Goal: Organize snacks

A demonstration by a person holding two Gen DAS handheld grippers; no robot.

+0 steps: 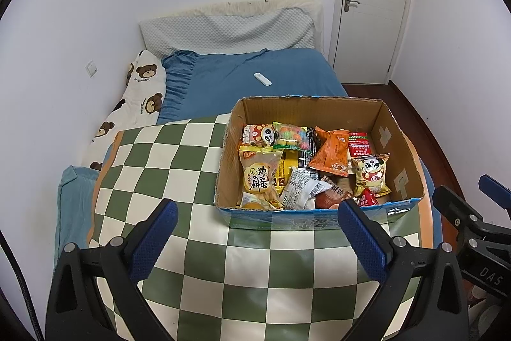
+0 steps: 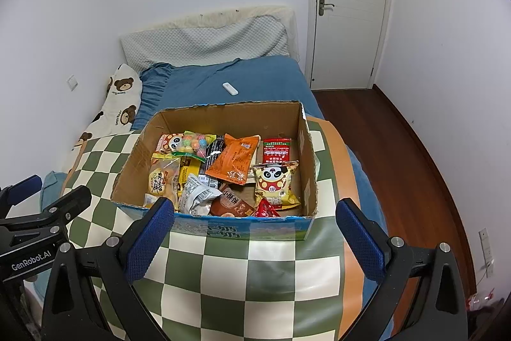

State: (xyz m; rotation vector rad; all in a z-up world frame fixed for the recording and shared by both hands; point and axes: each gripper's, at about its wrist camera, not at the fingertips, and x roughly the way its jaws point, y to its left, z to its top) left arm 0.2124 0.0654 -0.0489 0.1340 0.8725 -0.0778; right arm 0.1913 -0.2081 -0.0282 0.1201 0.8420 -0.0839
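Observation:
An open cardboard box (image 1: 399, 149) (image 2: 306, 155) stands on a green-and-cream checked mat (image 1: 179, 168) (image 2: 255, 270) laid over the bed. It holds several snack packets: an orange pouch (image 1: 329, 155) (image 2: 236, 158), a yellow panda bag (image 1: 372, 173) (image 2: 276, 181), an egg-cake pack (image 1: 257, 178) (image 2: 161, 178), a candy bag (image 1: 292, 136) (image 2: 194, 144). My left gripper (image 1: 257, 219) hovers open in front of the box's near wall, empty. My right gripper (image 2: 255, 219) is likewise open and empty, just short of the box. Each gripper shows at the edge of the other's view.
A blue bedsheet (image 1: 242, 75) carries a white remote (image 1: 262, 79) (image 2: 230, 89). Pillows lean on the far wall, and a bear-print quilt (image 1: 140, 98) lies at left. A white door (image 1: 373, 2) and brown wood floor (image 2: 399, 149) are at right.

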